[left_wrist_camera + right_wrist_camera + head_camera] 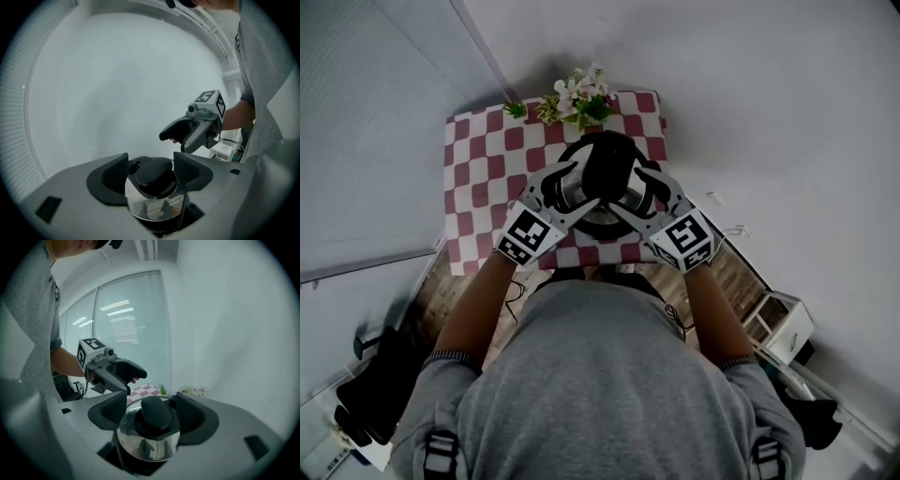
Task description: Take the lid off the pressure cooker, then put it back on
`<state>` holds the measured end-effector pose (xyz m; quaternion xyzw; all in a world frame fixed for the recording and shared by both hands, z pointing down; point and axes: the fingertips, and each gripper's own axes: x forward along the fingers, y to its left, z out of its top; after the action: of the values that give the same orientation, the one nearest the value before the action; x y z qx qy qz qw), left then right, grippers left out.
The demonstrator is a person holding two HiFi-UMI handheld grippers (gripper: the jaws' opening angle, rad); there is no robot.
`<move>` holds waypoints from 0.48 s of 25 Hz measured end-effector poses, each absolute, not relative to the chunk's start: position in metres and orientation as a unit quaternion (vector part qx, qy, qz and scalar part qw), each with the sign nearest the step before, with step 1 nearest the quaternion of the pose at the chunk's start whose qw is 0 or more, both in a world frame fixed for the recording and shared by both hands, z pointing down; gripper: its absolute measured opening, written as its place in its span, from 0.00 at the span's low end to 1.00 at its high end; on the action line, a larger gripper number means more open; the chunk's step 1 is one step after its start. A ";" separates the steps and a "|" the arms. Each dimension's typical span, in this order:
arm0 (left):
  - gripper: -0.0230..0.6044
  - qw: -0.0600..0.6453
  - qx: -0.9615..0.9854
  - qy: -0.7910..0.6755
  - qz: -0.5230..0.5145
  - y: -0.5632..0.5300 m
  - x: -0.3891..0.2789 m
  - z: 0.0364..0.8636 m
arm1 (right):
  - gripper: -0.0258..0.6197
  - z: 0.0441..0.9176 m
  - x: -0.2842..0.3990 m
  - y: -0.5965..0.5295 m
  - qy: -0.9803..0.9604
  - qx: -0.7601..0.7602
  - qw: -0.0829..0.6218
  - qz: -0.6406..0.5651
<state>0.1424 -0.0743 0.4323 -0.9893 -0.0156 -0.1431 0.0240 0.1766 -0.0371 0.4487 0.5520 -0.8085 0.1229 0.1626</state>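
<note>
left gripper (150, 158): jaws apart, flanking the handle (154, 174), pads not yet pressing.
right gripper (151, 397): jaws wide too, straddling the same handle from your right.
handle: just ahead of both grippers, long axis running away from you; neither hand clearly nearer.
cooker (598, 223): lid (151, 208) seated, on the checked table (478, 169), flowers (577, 98) beyond.

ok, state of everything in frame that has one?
left gripper: open, jaws either side of the lid handle, not pressing it.
right gripper: open, same handle between its jaws, not pressing it.
lid: on the pressure cooker, looks seated.
pressure cooker: upright on the checked tablecloth.
flowers: upright at the table's far edge.
</note>
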 end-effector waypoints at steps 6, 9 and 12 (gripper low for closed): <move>0.55 0.065 -0.973 -0.105 -0.197 -0.077 0.156 0.457 | 0.57 0.471 0.174 -0.050 -0.803 0.541 0.200 0.151; 0.55 0.087 -0.959 -0.143 -0.229 -0.077 0.162 0.469 | 0.57 0.482 0.175 -0.054 -0.799 0.533 0.227 0.163; 0.55 0.107 -0.944 -0.177 -0.257 -0.076 0.168 0.474 | 0.57 0.488 0.179 -0.058 -0.793 0.532 0.243 0.170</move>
<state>0.1676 -0.0763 0.4740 -0.9441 -0.1770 -0.2567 0.1067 0.1793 -0.0582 0.4875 0.5318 -0.7934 0.1699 0.2427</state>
